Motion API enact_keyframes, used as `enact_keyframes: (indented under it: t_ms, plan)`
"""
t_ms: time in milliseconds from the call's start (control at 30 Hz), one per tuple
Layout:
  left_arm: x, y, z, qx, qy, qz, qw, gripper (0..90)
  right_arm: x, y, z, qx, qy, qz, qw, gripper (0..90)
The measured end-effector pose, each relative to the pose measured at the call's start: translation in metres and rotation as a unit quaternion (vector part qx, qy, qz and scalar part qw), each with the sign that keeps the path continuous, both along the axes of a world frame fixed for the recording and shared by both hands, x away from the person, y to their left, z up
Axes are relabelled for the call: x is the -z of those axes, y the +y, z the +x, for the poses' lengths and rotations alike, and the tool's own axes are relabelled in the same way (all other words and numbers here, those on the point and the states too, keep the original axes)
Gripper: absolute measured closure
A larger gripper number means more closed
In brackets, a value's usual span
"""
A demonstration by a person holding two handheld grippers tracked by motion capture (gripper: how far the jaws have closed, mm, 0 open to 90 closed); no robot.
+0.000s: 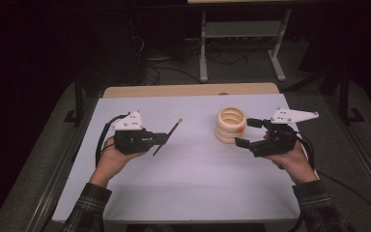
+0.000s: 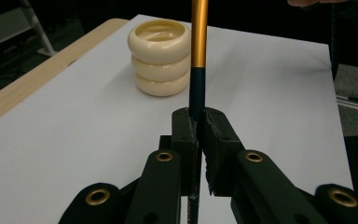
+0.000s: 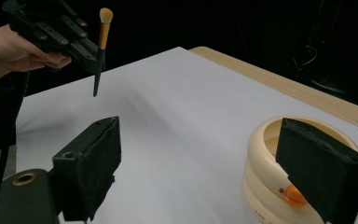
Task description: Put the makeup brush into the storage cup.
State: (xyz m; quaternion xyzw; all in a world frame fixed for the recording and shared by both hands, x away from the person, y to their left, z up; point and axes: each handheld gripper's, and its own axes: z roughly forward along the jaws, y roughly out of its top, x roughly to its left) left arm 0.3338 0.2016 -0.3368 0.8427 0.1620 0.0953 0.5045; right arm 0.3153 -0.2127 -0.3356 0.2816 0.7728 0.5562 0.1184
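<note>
The left gripper (image 1: 162,139) is clenched on a slim brush (image 1: 168,136) and holds it above the white table (image 1: 183,183), well left of the holder (image 1: 231,124). In the high view the brush's long axis runs diagonally: the pale bristle tip points up and away toward the table's far edge, and the dark tapered handle end points back toward the person. In the left gripper view the jaws pinch the dark lower handle of the brush (image 2: 198,56), and the shaft rises straight between them, going from matt black to shiny gold.

The holder is a squat cream cup, smooth and glossy, shaped like three stacked rounded rings with an open top. A small orange dot sits low on its side. It stands upright on the table.

The right gripper (image 1: 246,132) is released, its jaws standing wide; their inner pads look black and rough. One jaw is just beside the holder's wall and the other is clear of it, with nothing pressed between them.
</note>
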Motion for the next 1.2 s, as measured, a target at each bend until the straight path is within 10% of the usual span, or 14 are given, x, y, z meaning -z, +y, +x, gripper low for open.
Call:
enact_keyframes:
  t_ms: [1200]
  plan:
    - [0.004,-0.016,-0.001,0.008,0.01,-0.095,0.9954,83.3,-0.009,0.056,0.013,-0.075,-0.008,0.046,0.9961,37.0]
